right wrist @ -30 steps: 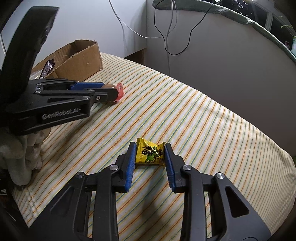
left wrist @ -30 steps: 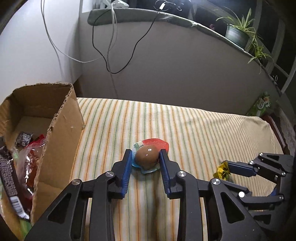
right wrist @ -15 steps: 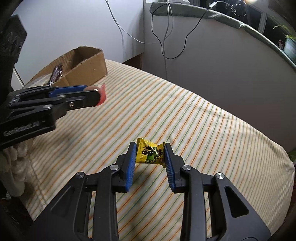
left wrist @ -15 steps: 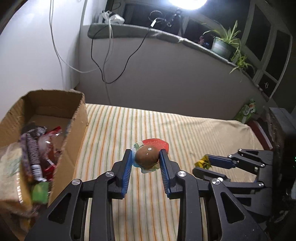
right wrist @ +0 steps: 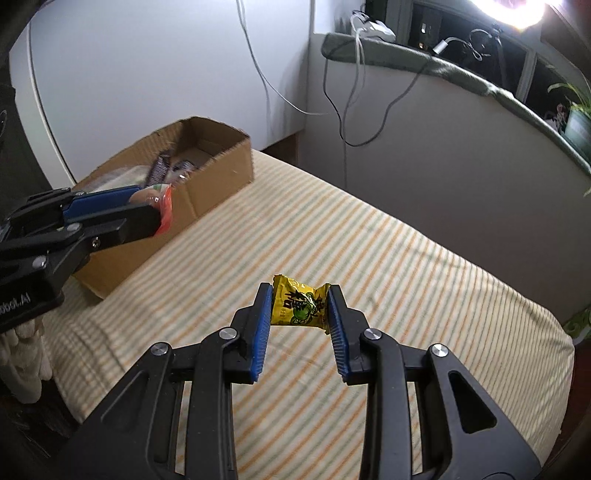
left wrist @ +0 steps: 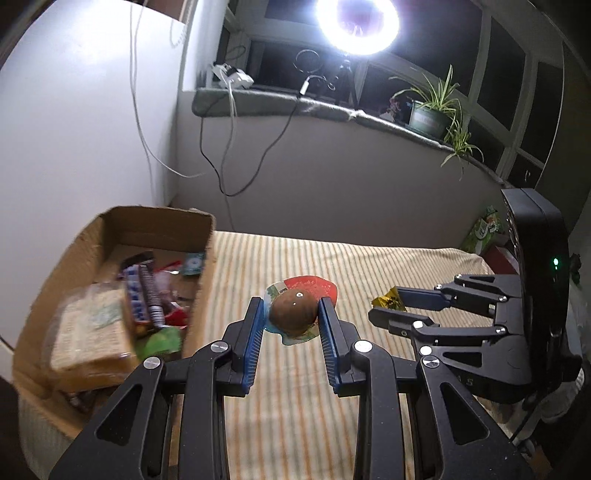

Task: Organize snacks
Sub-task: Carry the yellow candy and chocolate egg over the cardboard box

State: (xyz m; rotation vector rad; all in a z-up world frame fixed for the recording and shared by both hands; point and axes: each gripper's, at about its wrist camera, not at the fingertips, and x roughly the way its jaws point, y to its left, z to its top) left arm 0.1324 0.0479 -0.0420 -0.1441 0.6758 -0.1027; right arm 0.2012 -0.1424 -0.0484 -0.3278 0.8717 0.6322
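My left gripper [left wrist: 291, 314] is shut on a packaged brown egg [left wrist: 293, 313] with a red and green wrapper and holds it in the air above the striped bed [left wrist: 280, 254], just right of the cardboard box [left wrist: 201, 291]. My right gripper [right wrist: 300, 306] is shut on a small yellow candy packet [right wrist: 299, 305] and holds it above the bed. In the left wrist view the right gripper [left wrist: 391, 308] is to the right with the candy [left wrist: 386, 301]. In the right wrist view the left gripper [right wrist: 147, 210] hangs beside the box [right wrist: 218, 177].
The box holds several snacks, among them a tan cracker pack [left wrist: 90, 328] and dark bars [left wrist: 147, 291]. A grey ledge [left wrist: 332, 107] with cables, a ring light [left wrist: 356, 22] and a potted plant [left wrist: 430, 114] runs behind the bed. A green carton [left wrist: 484, 229] stands at the far right.
Both grippers have risen off the bed with their snacks. The left gripper has moved toward the box, so more of the box's inside shows.
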